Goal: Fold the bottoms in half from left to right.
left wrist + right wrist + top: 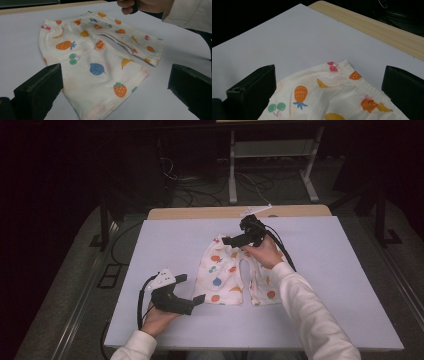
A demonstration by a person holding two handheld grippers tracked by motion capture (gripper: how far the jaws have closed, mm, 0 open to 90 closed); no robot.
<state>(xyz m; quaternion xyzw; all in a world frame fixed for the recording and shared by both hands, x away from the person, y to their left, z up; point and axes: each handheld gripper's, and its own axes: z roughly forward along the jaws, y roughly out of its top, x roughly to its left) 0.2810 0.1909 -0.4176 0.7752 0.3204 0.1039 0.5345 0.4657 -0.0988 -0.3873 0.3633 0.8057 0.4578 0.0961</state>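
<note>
Fruit-print shorts (231,276) flat on white board (150,245). Left gripper (192,289) open beside 1 hem; right gripper (229,240) open over waistband.

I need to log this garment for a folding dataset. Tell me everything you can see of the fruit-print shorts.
The shorts are small, of soft white knit-looking cloth printed with pineapples, cherries, strawberries, oranges and bananas. They lie spread flat on the white table, with the gathered elastic waistband at the far edge and both legs pointing toward the person. The right gripper hangs open over the waistband; the left gripper, open, sits beside a leg hem.
</note>
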